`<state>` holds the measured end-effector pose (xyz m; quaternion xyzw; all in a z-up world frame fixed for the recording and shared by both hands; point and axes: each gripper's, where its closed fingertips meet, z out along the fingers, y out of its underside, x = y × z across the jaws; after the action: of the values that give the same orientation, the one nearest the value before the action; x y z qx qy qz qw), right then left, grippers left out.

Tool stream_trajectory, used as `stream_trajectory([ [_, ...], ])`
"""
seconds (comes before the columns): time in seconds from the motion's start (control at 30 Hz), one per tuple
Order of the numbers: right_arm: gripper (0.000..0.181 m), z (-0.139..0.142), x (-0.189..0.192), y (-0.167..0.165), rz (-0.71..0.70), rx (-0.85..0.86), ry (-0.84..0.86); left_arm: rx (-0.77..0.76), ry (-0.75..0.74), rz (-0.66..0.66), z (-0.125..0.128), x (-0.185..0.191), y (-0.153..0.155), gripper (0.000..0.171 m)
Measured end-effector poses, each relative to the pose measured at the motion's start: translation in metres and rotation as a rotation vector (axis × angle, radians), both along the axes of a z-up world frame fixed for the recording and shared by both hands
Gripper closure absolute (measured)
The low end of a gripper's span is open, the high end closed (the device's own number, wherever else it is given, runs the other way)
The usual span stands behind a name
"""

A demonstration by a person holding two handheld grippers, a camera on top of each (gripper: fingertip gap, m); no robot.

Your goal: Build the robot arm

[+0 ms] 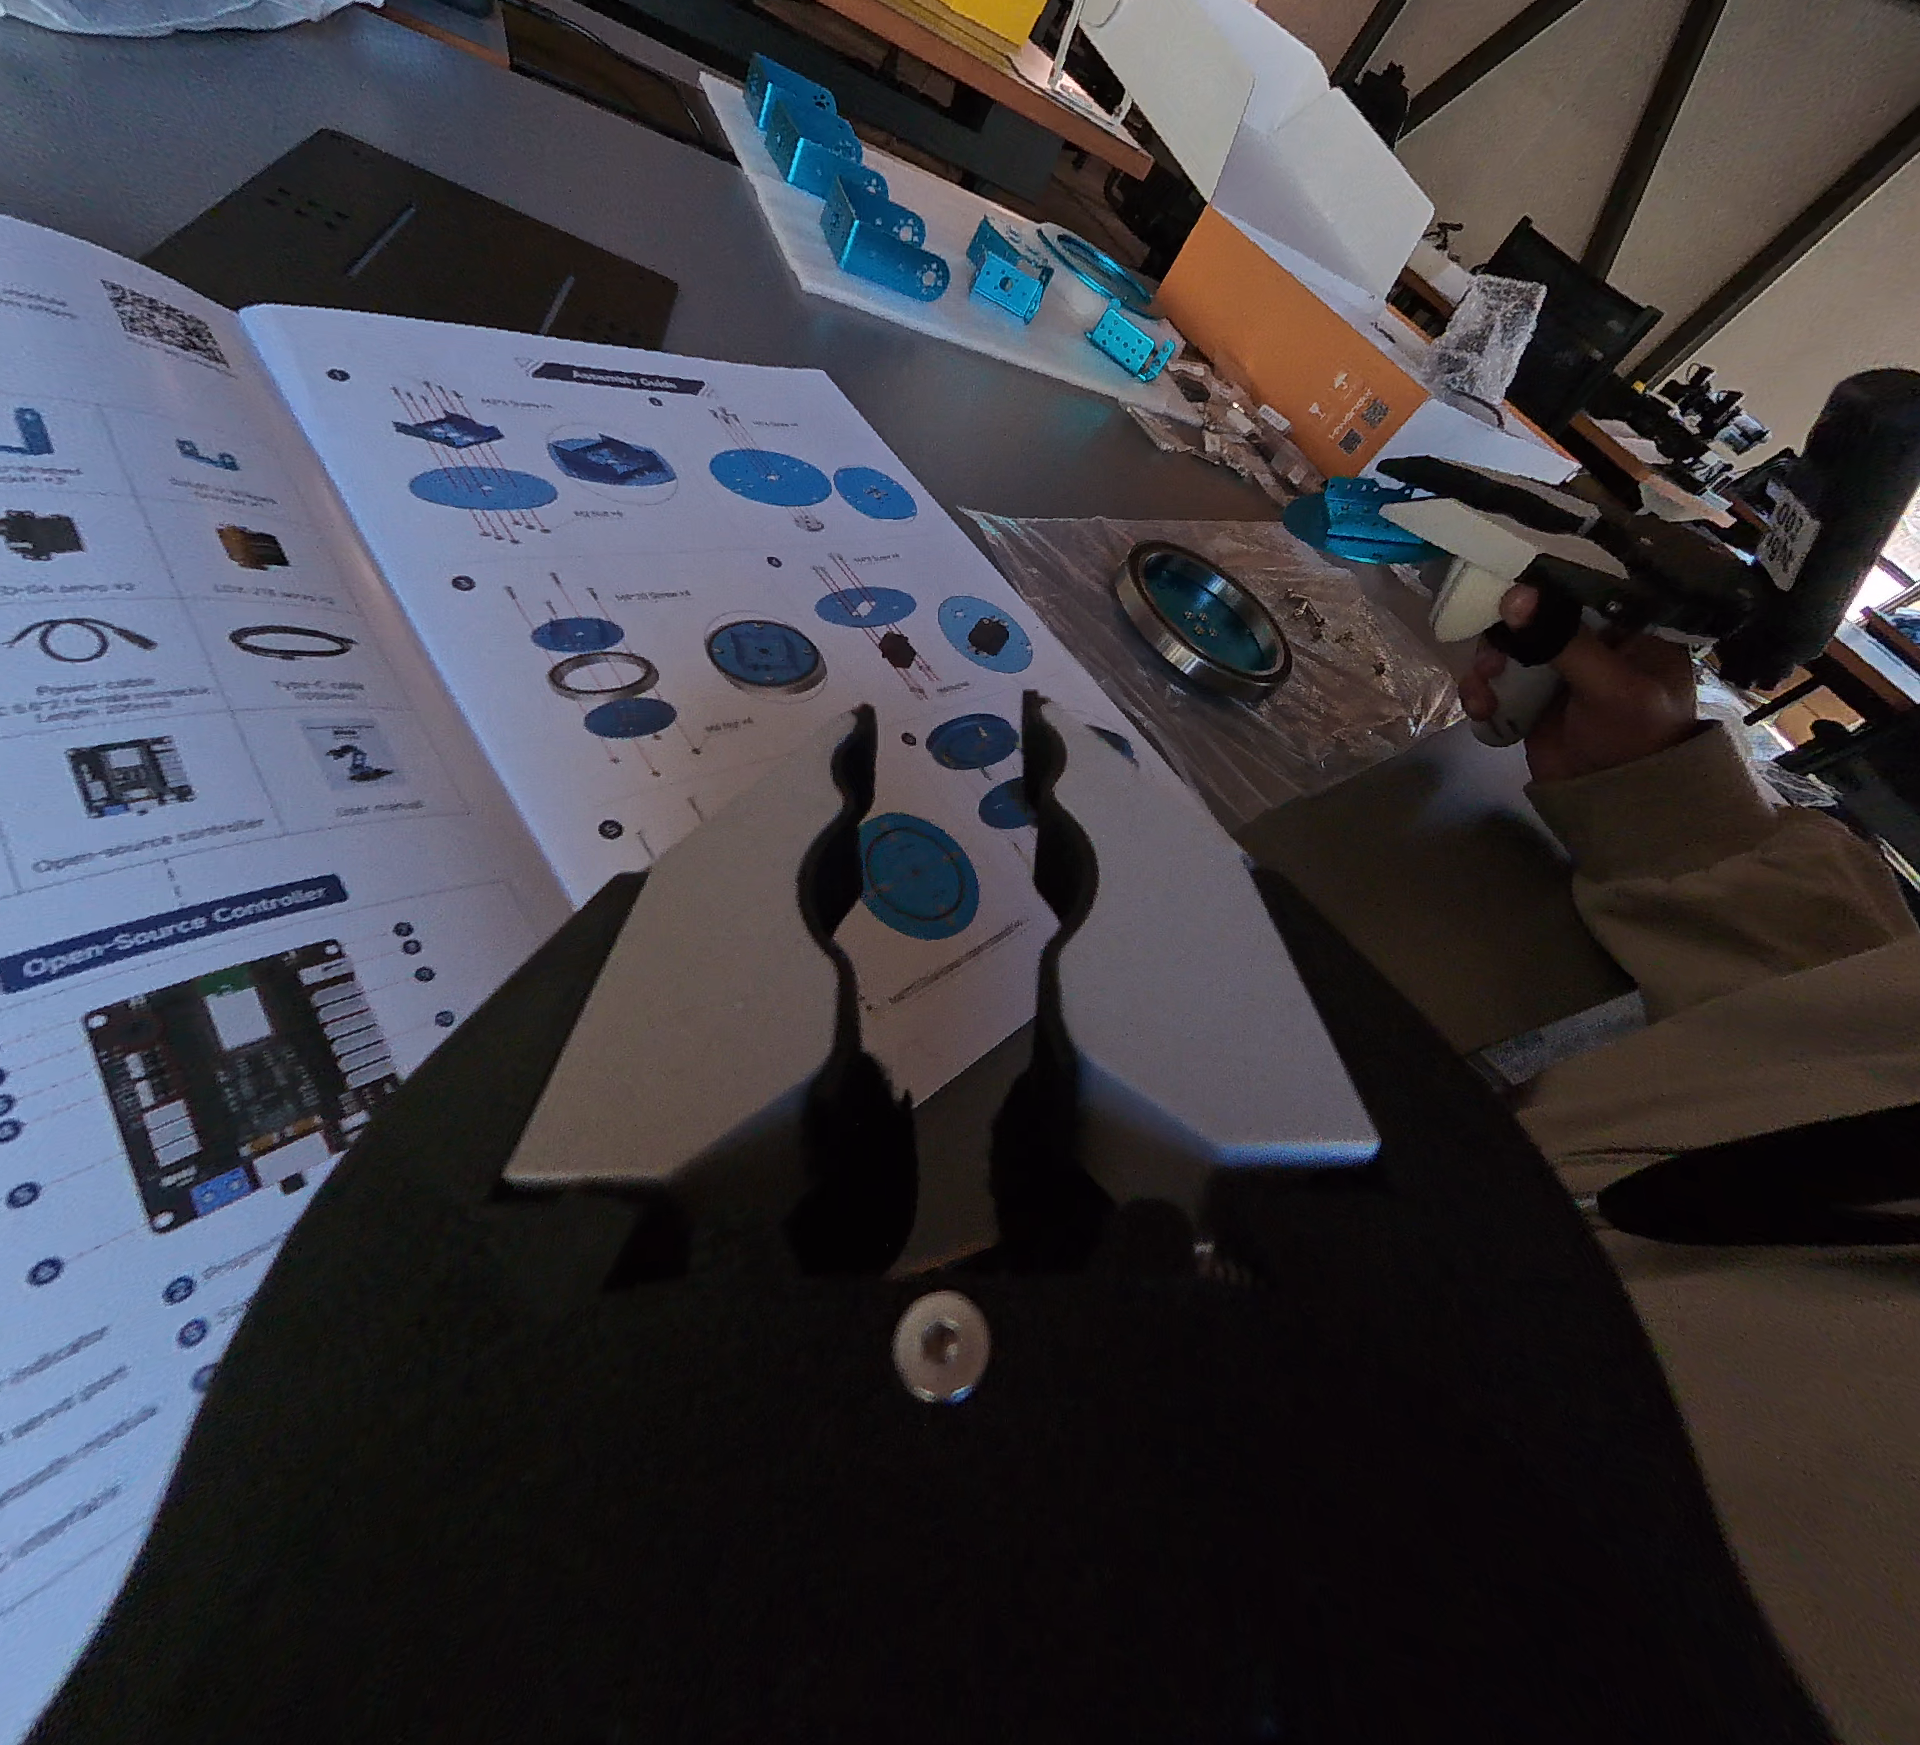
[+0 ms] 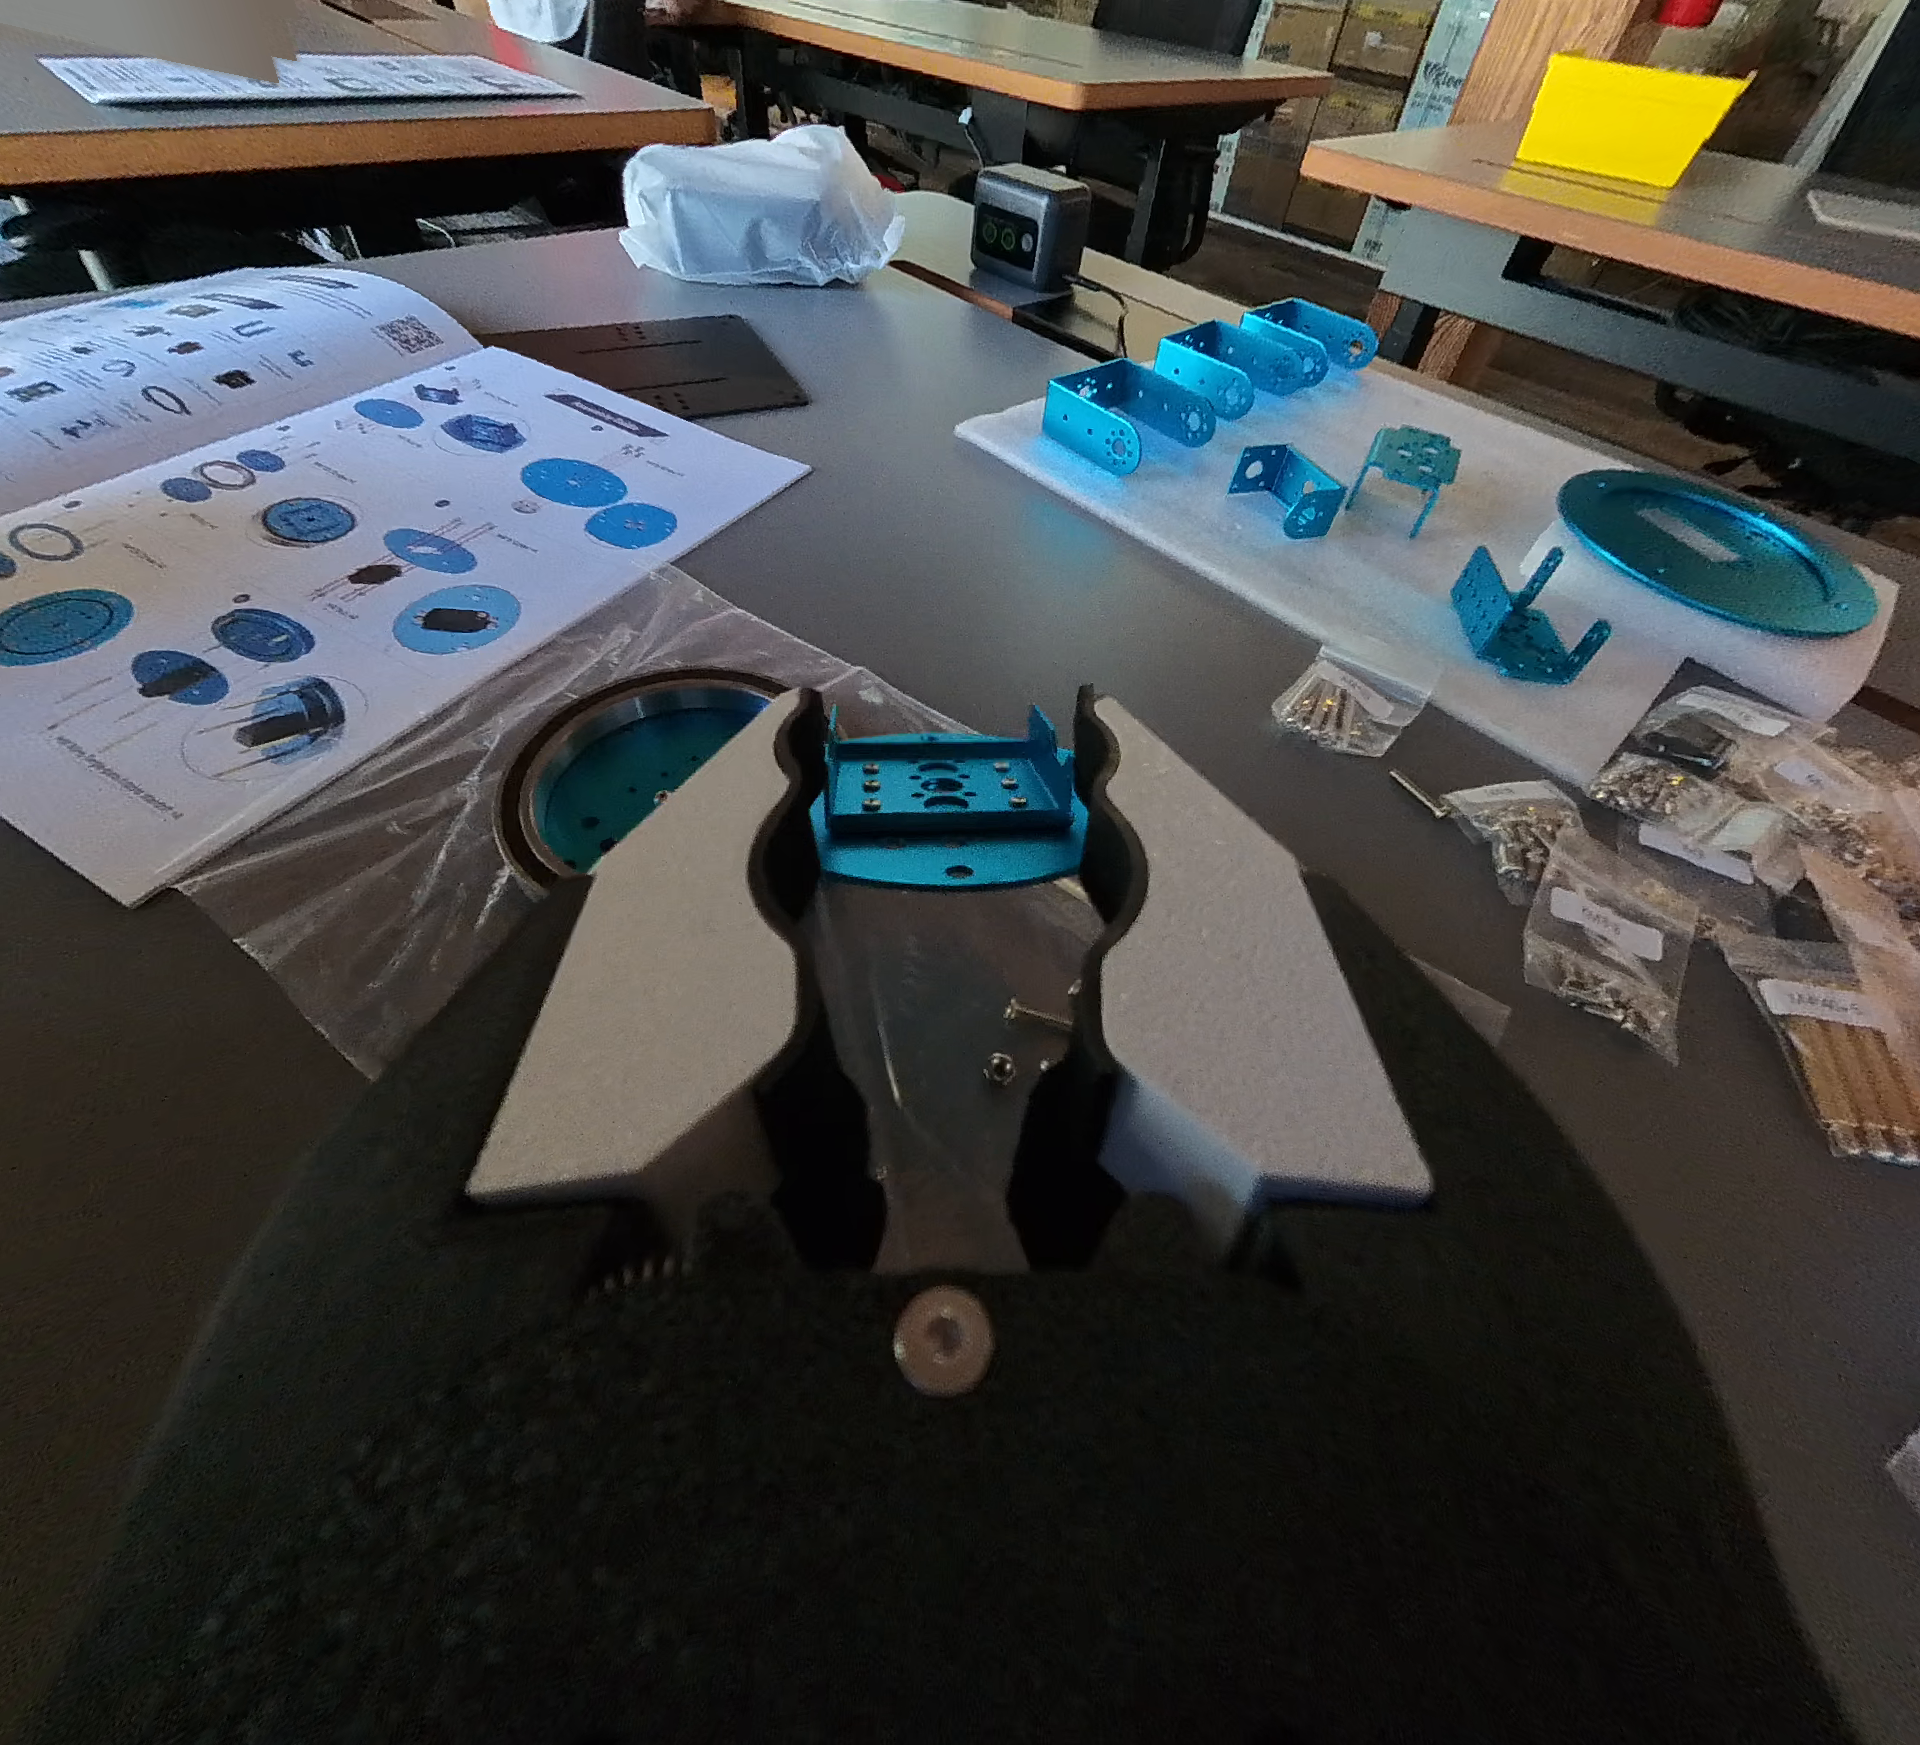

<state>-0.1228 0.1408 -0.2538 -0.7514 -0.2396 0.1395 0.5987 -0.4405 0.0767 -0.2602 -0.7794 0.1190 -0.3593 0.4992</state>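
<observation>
The right gripper is clenched on a blue round plate with a little blue tray fixed on top. The plate lies flat and the tray's open side faces up, its short walls on the left and right. The fingers hide both side edges of the plate. It hangs above a clear plastic sheet on the grey table.

Just left of it sits a metal ring with a blue inside — a finger covers part of it. Two loose screws lie on the sheet, near.

The left gripper is released, holding nothing, above an open booklet. Its fingers hide some of the page.

Far right, blue brackets stand on white foam — small bags of screws lie nearer.
</observation>
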Motion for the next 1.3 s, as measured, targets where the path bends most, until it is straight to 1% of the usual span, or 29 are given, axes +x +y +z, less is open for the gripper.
stream_trajectory([
  [0.27,0.134,-0.002,-0.005,0.001,0.011,0.014,-0.036,-0.016,-0.008,0.026,-0.001,0.004,0.004,0.145],
  [0.47,0.134,-0.013,-0.005,0.002,0.001,-0.026,-0.088,-0.026,0.000,0.033,-0.002,0.009,0.004,0.146],
  [0.53,0.134,-0.022,0.000,0.001,-0.013,-0.074,-0.112,-0.029,0.003,0.028,-0.001,0.012,0.004,0.146],
  [0.67,0.134,-0.032,0.017,-0.007,-0.077,-0.138,-0.150,-0.020,0.022,0.015,0.003,0.020,0.003,0.146],
  [0.77,0.133,-0.047,0.025,-0.017,-0.102,-0.215,-0.187,-0.016,0.029,0.007,0.003,0.026,0.004,0.146],
  [0.9,0.133,-0.058,0.028,-0.031,-0.139,-0.223,-0.274,-0.027,0.026,-0.012,0.001,0.035,0.004,0.146],
  [1.0,0.134,-0.064,0.029,-0.035,-0.163,-0.218,-0.349,-0.022,0.034,-0.009,0.001,0.037,0.002,0.146],
  [1.1,0.133,-0.069,0.027,-0.037,-0.193,-0.278,-0.321,-0.027,0.040,0.000,0.002,0.035,-0.001,0.146],
  [1.2,0.133,-0.073,0.025,-0.038,-0.209,-0.350,-0.256,-0.011,0.030,0.010,0.006,0.032,-0.009,0.146],
  [1.3,0.134,-0.075,0.027,-0.037,-0.225,-0.378,-0.223,0.003,0.028,0.012,0.009,0.029,-0.017,0.146],
])
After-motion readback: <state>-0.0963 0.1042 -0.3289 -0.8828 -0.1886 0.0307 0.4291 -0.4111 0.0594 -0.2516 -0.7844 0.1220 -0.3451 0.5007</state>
